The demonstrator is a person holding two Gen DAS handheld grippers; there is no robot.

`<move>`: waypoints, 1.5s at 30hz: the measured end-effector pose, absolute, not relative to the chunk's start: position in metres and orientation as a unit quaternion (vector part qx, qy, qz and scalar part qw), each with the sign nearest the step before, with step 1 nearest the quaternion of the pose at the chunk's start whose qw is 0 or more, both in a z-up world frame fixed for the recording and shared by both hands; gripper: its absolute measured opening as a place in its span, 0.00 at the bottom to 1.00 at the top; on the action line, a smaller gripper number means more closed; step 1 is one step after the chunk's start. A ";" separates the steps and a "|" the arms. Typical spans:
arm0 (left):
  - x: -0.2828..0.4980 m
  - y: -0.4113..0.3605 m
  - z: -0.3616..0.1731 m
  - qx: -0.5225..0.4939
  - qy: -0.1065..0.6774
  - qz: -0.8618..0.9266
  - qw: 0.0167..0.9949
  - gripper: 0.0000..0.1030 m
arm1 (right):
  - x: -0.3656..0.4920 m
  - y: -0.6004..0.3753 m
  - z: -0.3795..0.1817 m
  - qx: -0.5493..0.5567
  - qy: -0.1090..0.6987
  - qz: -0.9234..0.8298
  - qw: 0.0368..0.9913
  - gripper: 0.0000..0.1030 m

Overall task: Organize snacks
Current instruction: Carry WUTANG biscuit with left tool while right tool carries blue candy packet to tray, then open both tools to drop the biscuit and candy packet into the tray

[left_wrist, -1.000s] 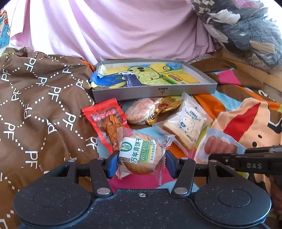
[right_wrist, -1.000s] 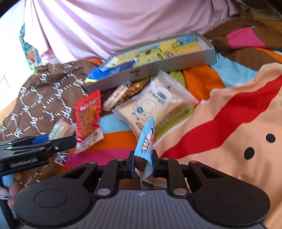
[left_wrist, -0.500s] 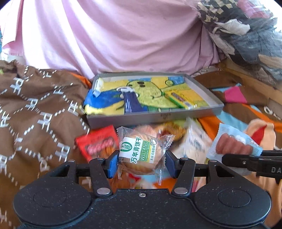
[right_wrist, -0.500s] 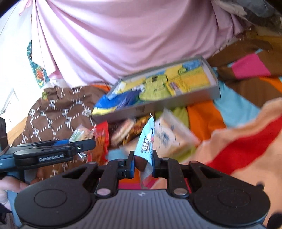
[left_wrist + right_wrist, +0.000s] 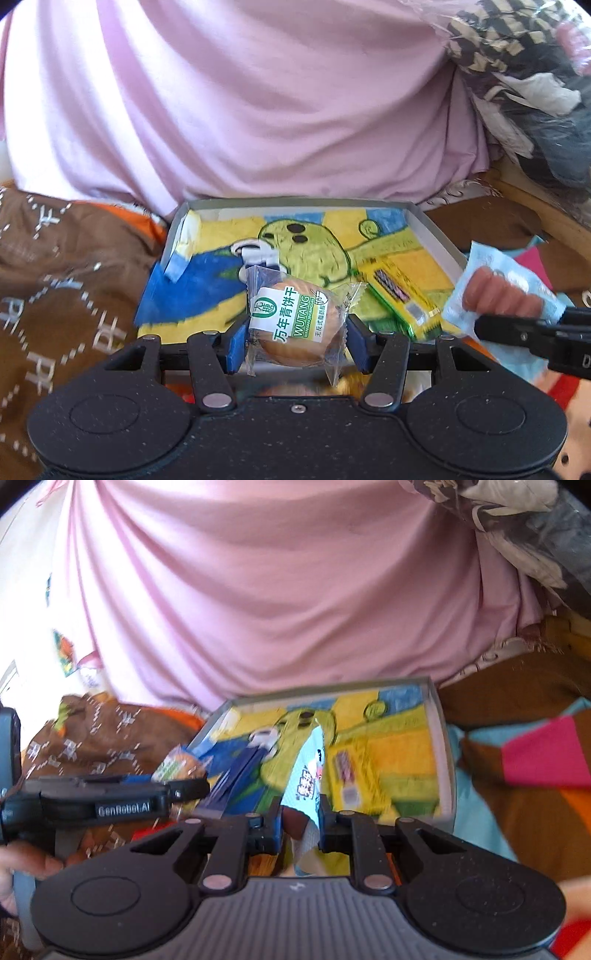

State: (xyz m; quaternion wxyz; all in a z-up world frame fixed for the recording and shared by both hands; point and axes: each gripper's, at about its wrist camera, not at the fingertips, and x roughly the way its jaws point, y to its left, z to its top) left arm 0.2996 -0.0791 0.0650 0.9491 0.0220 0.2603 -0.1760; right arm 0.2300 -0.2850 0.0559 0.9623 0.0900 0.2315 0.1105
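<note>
Left gripper [image 5: 295, 338] fingers clamped around wrapped cake [image 5: 297, 326], right gripper [image 5: 300, 821] pinching blue sausage packet [image 5: 308, 775].

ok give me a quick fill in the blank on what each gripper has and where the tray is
1. The left gripper is shut on a round ____ in a clear wrapper with a green and white label.
2. The right gripper pinches a light ____ sausage packet.
3. The grey tray already holds one long yellow and ____ snack bar.
4. Behind the tray hangs a ____ cloth.

Missing words: biscuit; blue; green; pink
</note>
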 end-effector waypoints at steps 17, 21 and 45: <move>0.378 -0.121 0.049 0.033 0.282 -0.168 0.944 0.55 | 0.310 -0.299 0.032 0.089 0.251 0.063 0.962 0.19; 0.380 -0.129 0.039 0.031 0.292 -0.173 0.940 0.55 | 0.309 -0.305 0.026 0.084 0.258 0.055 0.961 0.19; 0.329 -0.100 0.051 -0.049 0.267 -0.164 0.948 0.94 | 0.244 -0.322 0.056 0.073 0.170 -0.001 0.983 0.94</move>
